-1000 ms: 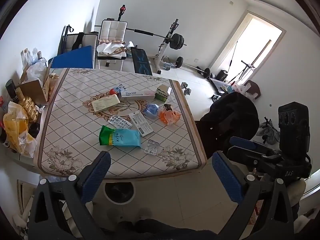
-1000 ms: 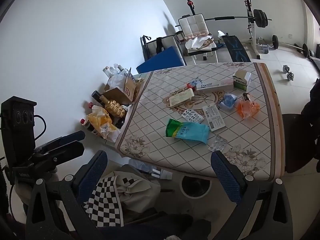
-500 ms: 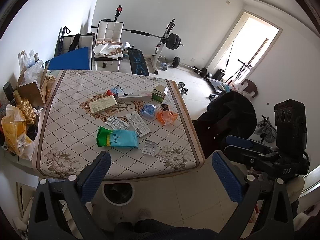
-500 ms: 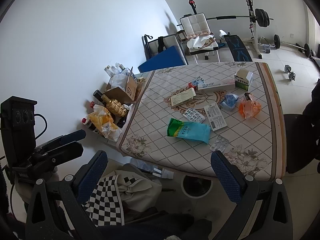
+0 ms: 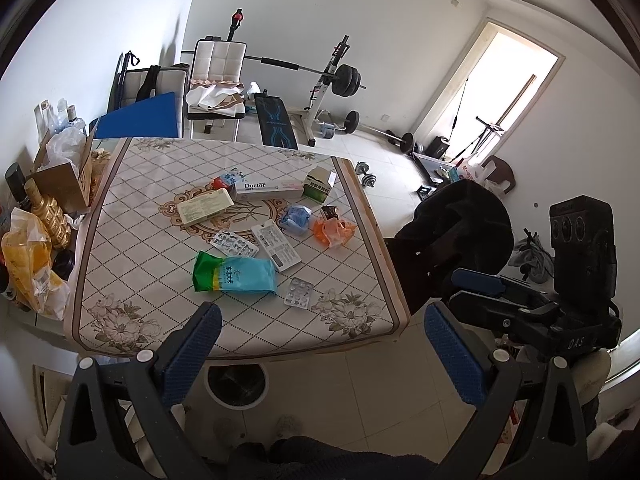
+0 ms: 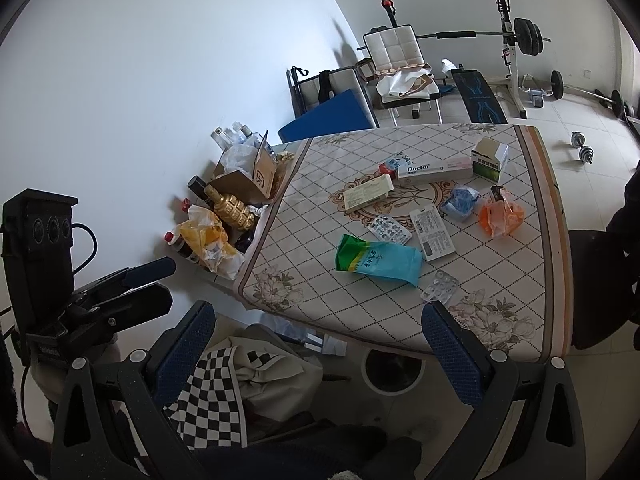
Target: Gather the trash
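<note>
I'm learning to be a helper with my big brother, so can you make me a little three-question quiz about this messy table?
1. True or false: the left tool is gripping a piece of trash.
2. Which lies closest to the table's near edge? A) green-topped box B) orange bag C) small pill sheet
3. Fill in: the white bin stands on the floor, partly under the ____.

Key: 1. False; both it and the right tool are open and empty. 2. C. 3. table.
</note>
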Motion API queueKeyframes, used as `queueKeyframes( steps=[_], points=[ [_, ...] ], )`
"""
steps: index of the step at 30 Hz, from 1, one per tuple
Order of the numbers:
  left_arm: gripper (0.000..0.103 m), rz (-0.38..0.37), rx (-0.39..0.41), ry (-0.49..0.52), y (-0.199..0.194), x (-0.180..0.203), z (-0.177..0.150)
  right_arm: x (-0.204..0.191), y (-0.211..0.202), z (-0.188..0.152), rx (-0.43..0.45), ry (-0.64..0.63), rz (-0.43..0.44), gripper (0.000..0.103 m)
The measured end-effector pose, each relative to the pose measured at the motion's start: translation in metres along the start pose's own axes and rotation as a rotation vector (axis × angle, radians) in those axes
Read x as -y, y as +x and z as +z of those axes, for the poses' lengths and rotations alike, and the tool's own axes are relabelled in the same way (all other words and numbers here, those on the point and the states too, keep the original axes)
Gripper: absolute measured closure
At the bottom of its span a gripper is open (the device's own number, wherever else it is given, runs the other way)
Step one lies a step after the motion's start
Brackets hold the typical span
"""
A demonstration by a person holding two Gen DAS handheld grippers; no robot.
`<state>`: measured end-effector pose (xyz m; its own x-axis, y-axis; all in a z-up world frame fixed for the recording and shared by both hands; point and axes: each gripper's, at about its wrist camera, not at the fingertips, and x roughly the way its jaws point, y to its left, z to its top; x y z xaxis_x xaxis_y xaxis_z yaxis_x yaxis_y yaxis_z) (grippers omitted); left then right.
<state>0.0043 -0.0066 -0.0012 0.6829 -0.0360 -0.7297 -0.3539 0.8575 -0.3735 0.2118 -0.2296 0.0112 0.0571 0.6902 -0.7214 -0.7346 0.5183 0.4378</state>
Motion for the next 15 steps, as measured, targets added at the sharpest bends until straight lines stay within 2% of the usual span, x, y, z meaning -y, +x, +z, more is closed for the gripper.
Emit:
queueKeyframes(
  steps=[15],
  points=[
    [0.000, 0.004, -0.001, 0.000, 0.0009, 0.0000, -0.0008, -0.0034, 0.0027, -0.0021, -0.004, -0.007, -0.004, 0.000]
  ],
)
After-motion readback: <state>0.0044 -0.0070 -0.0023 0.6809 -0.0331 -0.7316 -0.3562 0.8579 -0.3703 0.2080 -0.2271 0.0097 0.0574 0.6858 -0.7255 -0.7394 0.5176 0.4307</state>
